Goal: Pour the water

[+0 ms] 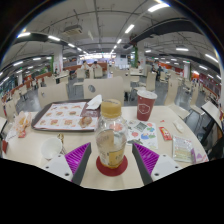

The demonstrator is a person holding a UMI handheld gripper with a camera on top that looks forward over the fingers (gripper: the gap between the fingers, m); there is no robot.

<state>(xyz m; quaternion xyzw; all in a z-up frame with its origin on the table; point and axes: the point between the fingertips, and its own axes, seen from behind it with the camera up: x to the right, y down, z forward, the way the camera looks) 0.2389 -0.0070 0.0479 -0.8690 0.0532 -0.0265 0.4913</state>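
We look across a pale table [170, 122] in a wide hall of tables and chairs, too small and bent by the lens to read in detail. On the table, the largest thing is a tray [62, 116] off to the left beyond the fingers; what lies on it we cannot make out. Further back, right of centre, stands a red paper cup [146, 104], with a cup of amber drink [111, 109] beside it, partly hidden. To the right lies a printed packet [183, 149], its text unreadable.

A clear glass bottle [110, 147] stands between the fingers of our gripper [112, 160] on a dark red coaster [112, 168], which the bottle mostly covers. The purple pads [77, 156] sit apart, a gap at each side of the bottle, so nothing is clamped. We cannot tell its water level.
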